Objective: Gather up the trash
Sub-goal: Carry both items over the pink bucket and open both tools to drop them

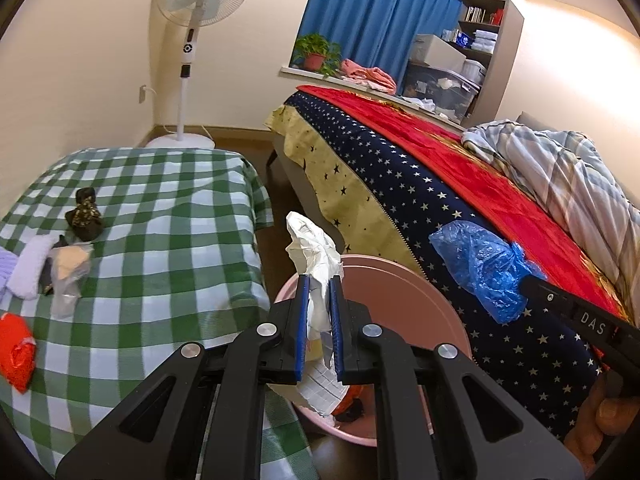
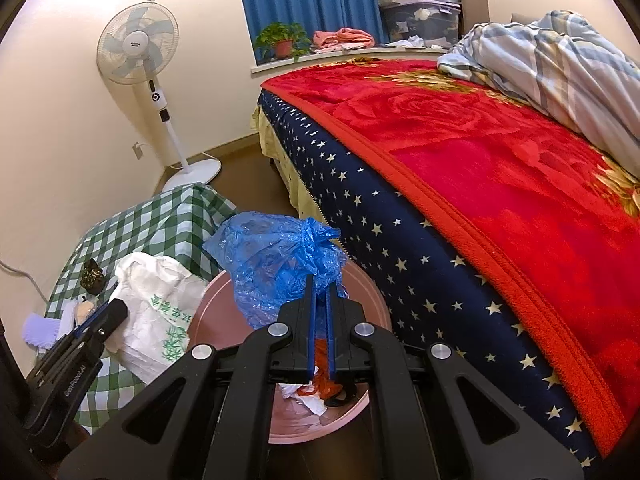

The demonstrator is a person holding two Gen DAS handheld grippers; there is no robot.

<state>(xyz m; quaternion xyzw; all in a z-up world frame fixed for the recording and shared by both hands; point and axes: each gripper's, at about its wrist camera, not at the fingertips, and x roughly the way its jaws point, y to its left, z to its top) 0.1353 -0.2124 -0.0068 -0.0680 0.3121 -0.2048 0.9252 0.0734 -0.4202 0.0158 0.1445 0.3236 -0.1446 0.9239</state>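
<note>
My left gripper (image 1: 319,280) is shut on a crumpled white paper bag (image 1: 314,250) and holds it over the pink bin (image 1: 404,292) on the floor. The bag also shows in the right wrist view (image 2: 156,304), with green print on it. My right gripper (image 2: 319,280) is shut on a crumpled blue plastic bag (image 2: 272,256) above the same bin (image 2: 372,288). The blue bag shows in the left wrist view (image 1: 480,268) beside the bed. Orange and white trash (image 2: 320,388) lies inside the bin.
A table with a green checked cloth (image 1: 160,216) stands to the left, with a red wrapper (image 1: 16,352), a dark crumpled item (image 1: 84,216), clear plastic (image 1: 70,272) and a lilac item (image 1: 28,266). A bed with a red blanket (image 2: 500,168) is on the right. A standing fan (image 1: 192,40) is by the wall.
</note>
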